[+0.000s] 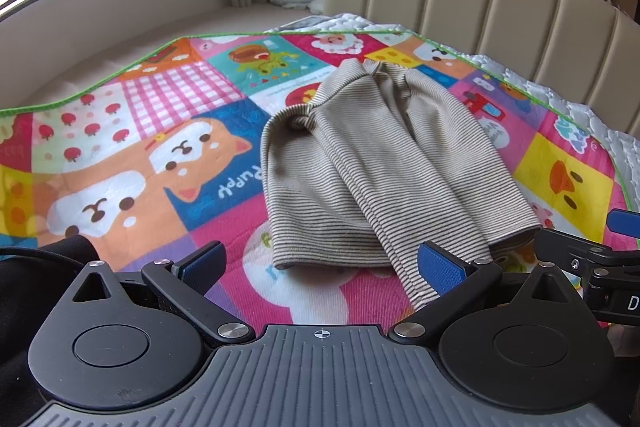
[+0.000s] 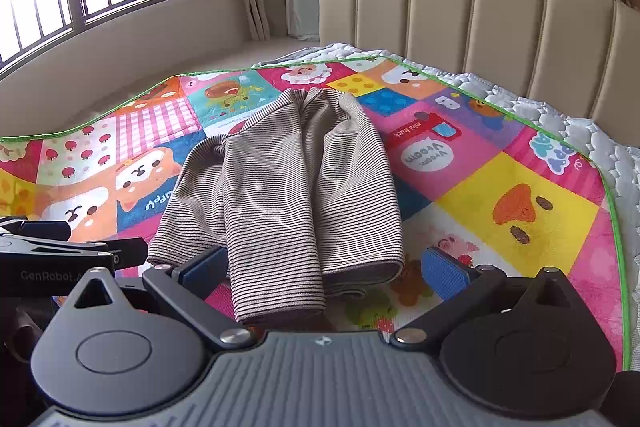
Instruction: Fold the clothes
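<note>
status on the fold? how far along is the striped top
Done: the striped top lies on the cartoon mat with both sides and sleeves folded inward into a narrow strip. In hand: nothing; the left gripper and right gripper are open at its near hem. Left: likely the lengthwise fold, hem toward collar.

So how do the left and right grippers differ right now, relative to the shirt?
The left gripper faces the striped shirt's near-left hem, the sleeve end by its right finger. The right gripper straddles that sleeve, nearer the right hem. Both are open, holding nothing.
</note>
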{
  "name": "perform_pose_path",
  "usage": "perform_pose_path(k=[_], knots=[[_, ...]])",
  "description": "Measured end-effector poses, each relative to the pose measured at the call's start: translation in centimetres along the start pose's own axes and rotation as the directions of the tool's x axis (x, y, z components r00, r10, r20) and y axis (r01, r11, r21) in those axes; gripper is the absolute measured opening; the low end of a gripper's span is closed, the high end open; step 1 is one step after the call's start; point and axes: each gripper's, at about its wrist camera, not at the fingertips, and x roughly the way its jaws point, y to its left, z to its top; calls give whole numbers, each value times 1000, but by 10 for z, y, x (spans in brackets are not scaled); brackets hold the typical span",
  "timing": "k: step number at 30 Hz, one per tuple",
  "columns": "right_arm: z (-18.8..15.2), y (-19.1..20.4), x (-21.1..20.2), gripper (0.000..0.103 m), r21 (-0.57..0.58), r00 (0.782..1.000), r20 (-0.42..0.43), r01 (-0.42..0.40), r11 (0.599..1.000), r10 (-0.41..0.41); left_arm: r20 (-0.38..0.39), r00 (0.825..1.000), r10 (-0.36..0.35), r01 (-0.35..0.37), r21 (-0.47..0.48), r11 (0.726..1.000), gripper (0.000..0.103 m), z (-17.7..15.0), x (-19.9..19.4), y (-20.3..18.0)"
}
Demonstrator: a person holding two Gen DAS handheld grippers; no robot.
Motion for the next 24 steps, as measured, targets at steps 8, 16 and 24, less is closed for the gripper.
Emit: perform_pose_path(k=[8,16,24], knots=[[0,0,0,103,-3,1000,-1,0,1000,0,-6,1000,0,0,-1,1000,103,0,1,0],[-1,0,1,103,-4,1000,-1,1,1000,-1,-11,1000,-1,1,-1,1000,103,0,1,0],[-1,1,0,103,-5,1000,-1,1,1000,-1,-16,1000,-1,1,0,1000,103,0,1,0]])
